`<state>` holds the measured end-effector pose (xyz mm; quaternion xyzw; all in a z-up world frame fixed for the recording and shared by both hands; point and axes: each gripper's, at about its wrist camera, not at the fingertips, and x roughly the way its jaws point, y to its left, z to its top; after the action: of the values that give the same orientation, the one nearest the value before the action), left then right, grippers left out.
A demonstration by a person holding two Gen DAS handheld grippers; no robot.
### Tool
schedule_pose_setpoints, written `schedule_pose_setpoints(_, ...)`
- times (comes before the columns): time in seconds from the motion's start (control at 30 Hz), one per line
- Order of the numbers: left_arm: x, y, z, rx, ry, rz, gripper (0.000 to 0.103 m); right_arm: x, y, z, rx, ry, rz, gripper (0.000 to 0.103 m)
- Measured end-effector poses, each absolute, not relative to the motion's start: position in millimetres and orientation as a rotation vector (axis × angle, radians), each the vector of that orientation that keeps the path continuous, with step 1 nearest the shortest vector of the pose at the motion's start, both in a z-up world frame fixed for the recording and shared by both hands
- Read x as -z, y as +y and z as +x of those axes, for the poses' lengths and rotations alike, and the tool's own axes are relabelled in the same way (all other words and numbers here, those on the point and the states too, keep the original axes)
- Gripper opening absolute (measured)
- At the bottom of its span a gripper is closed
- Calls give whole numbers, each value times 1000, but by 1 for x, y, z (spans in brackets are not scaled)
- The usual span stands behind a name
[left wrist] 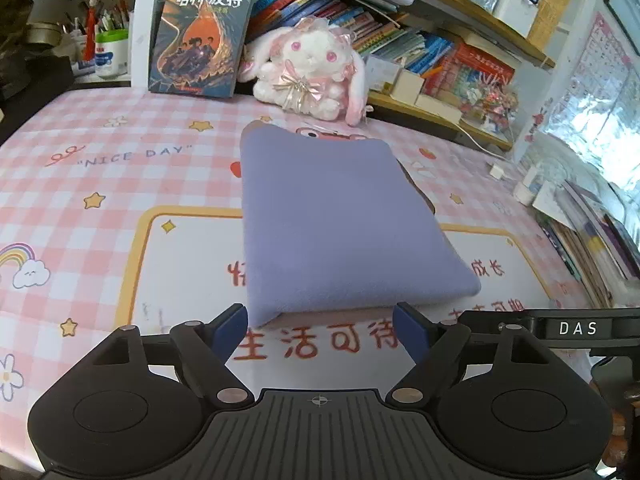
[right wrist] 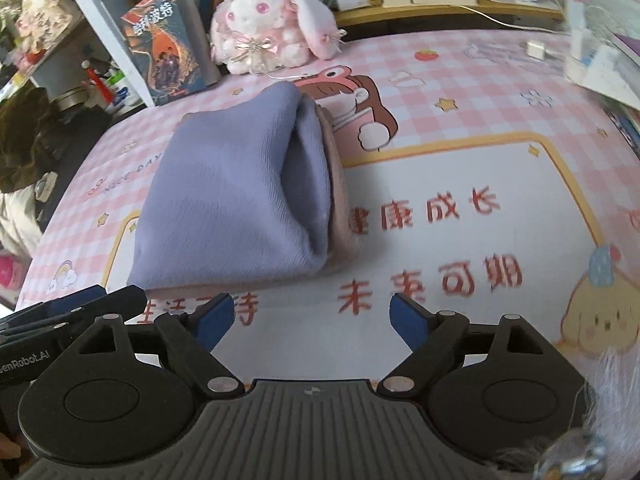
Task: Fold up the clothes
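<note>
- Lavender garment (left wrist: 340,224): folded into a compact rectangle, flat on pink checked table mat (left wrist: 80,184), pinkish layer beneath.
- Left gripper (left wrist: 320,326): spread, empty, at near hem.
- Right gripper (right wrist: 312,316): spread, empty, beside open edge.
- Advice: press and square loose right-hand layers; avoid dragging the stack.

A child's study corner at home: a desk (left wrist: 80,200) under a pink checked cartoon cover, with crowded bookshelves (left wrist: 400,36) and a plush rabbit (left wrist: 312,68) along its far edge.
</note>
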<state>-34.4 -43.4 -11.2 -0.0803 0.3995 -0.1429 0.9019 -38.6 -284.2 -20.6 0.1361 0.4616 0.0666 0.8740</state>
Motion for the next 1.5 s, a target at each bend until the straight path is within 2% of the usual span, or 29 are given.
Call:
schedule_pose_setpoints(0.13,15,-32,-37,322,845,-156,86,22,-269,-50,-108,972,291,85)
schedule_pose_setpoints(1.2,31,-8,-35,342,935,-121,88,24,-231,-58,-28,1042,235,91)
schedule_pose_setpoints(1.33,26,-2,-36,333,901,-144,88,18,-233,-59,-22,1004,238,91)
schedule_pose_setpoints(1.5,15,14,-32,293,828,-241,88,-3,-251,-65,-9,832,339,91)
